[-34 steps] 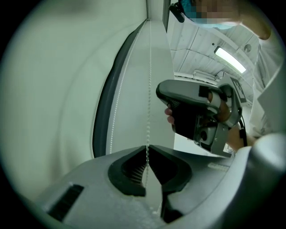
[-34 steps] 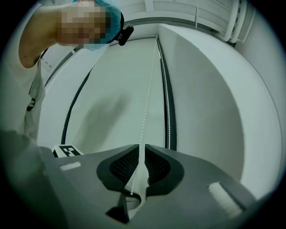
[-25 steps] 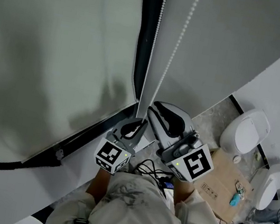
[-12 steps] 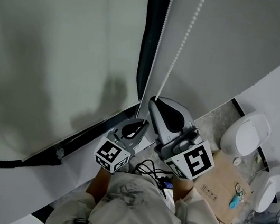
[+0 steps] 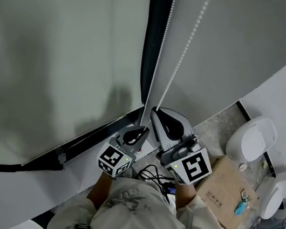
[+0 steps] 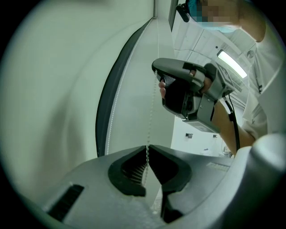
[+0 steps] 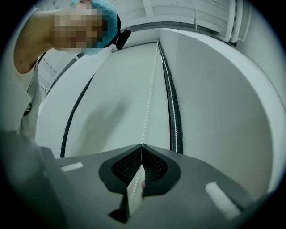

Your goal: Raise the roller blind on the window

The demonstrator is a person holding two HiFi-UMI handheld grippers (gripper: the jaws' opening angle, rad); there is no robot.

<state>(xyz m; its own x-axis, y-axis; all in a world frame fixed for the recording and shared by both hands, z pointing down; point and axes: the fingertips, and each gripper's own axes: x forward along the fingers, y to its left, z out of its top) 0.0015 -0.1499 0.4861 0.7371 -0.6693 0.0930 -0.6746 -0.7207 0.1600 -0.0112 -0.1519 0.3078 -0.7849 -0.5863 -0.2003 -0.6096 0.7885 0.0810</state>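
Note:
The pale grey roller blind (image 5: 59, 58) fills the left of the head view, its dark bottom bar (image 5: 95, 138) running slantwise below. Two strands of white bead chain hang beside it. My left gripper (image 5: 141, 128) is shut on the left strand (image 5: 162, 43); the beads pass between its closed tips (image 6: 147, 147). My right gripper (image 5: 156, 110) sits slightly higher, shut on the right strand (image 5: 185, 47), and the chain enters its closed tips (image 7: 142, 144). In the left gripper view the right gripper (image 6: 157, 78) is above and to the right.
A dark window-frame strip (image 5: 155, 31) runs between blind and chains. On the floor at right are a white toilet (image 5: 251, 138), a flattened cardboard box (image 5: 226, 186) and another white appliance (image 5: 277, 190). Black cables (image 5: 156, 177) hang by my body.

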